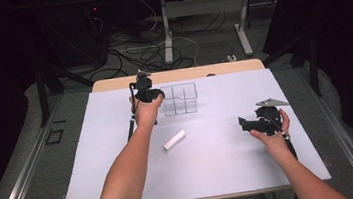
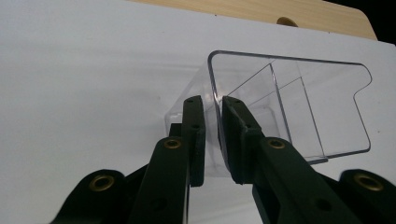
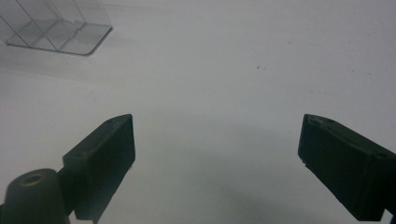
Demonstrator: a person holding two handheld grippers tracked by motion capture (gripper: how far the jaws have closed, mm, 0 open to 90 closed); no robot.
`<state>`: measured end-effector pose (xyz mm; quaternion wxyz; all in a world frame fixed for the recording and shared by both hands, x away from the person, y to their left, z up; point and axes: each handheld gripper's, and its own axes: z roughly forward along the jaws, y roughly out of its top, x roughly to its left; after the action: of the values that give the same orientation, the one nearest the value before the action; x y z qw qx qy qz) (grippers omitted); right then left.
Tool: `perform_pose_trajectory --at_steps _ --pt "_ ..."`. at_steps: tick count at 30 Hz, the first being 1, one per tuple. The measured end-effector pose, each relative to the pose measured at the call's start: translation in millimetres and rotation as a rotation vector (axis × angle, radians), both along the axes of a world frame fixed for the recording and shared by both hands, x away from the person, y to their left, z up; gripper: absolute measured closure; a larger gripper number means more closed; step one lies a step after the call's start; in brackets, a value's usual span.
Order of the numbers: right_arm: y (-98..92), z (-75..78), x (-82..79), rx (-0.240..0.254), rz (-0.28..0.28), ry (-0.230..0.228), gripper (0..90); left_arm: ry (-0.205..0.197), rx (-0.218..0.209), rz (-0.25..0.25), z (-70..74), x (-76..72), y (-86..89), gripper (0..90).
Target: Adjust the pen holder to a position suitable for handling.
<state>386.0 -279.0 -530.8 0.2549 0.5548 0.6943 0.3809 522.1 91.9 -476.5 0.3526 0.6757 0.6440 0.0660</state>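
Clear divided organizer (image 1: 180,99) stands at the table's (image 1: 223,174) twelve o'clock end in the high view, the left gripper (image 1: 156,95) at its nine o'clock wall and a white block (image 1: 174,140) lying loose toward six. Left gripper view: jaws pinch that thin wall (keep the squeeze gentle and lift straight, as clear plastic slips). Right gripper view: right gripper (image 3: 217,154) gapes wide over bare table, free to steady the far side.
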Motion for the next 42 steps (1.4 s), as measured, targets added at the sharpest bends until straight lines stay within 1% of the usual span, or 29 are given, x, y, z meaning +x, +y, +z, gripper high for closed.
perform_pose_trajectory --at_steps 2,5,10,13,14,16,21,26,32,33,34,39,42 --pt "0.4 -0.4 0.2 0.002 -0.003 0.002 10.6 0.010 0.003 0.008 1.1 0.8 -0.9 80.2" --pt "0.8 -1.0 0.6 0.000 0.001 0.004 10.6 0.028 0.019 0.024 3.3 1.4 -2.9 81.0" --pt "0.2 -0.5 0.5 0.003 -0.003 0.002 10.7 0.051 0.022 0.045 5.4 2.1 -4.6 81.7" --pt "-0.6 -0.7 0.8 0.004 -0.003 0.003 10.8 0.062 0.021 0.048 6.9 2.2 -5.3 82.6" --pt "-1.0 -0.8 0.8 0.003 -0.001 0.003 10.9 0.063 0.027 0.047 7.5 2.2 -5.8 82.9" --pt "-1.4 -0.7 0.9 0.003 0.000 0.003 10.9 0.077 0.037 0.049 9.0 1.4 -6.4 83.2" --pt "-1.6 -0.5 0.9 0.004 -0.003 0.004 11.0 0.094 0.046 0.062 10.6 -2.1 -5.8 83.5" --pt "-1.5 -0.2 0.4 0.002 -0.004 0.003 11.1 0.118 0.052 0.055 12.5 -9.0 -2.0 83.6" --pt "-0.4 -0.2 0.2 0.005 -0.003 0.003 11.1 0.134 0.051 0.055 13.0 -21.5 1.8 83.6" --pt "0.1 -0.2 0.1 0.005 -0.003 0.002 11.1 0.134 0.051 0.055 13.0 -21.5 1.8 83.5" --pt "0.5 -0.1 0.0 0.004 -0.004 0.003 11.1 0.142 0.046 0.056 13.6 -25.9 2.6 83.5" --pt "2.3 -0.6 0.0 0.004 -0.001 0.006 11.1 0.158 0.042 0.050 14.1 -35.8 4.3 83.3" --pt "2.8 -0.5 -0.2 0.002 -0.001 0.005 11.1 0.160 0.022 0.052 13.4 -41.3 5.2 82.9"
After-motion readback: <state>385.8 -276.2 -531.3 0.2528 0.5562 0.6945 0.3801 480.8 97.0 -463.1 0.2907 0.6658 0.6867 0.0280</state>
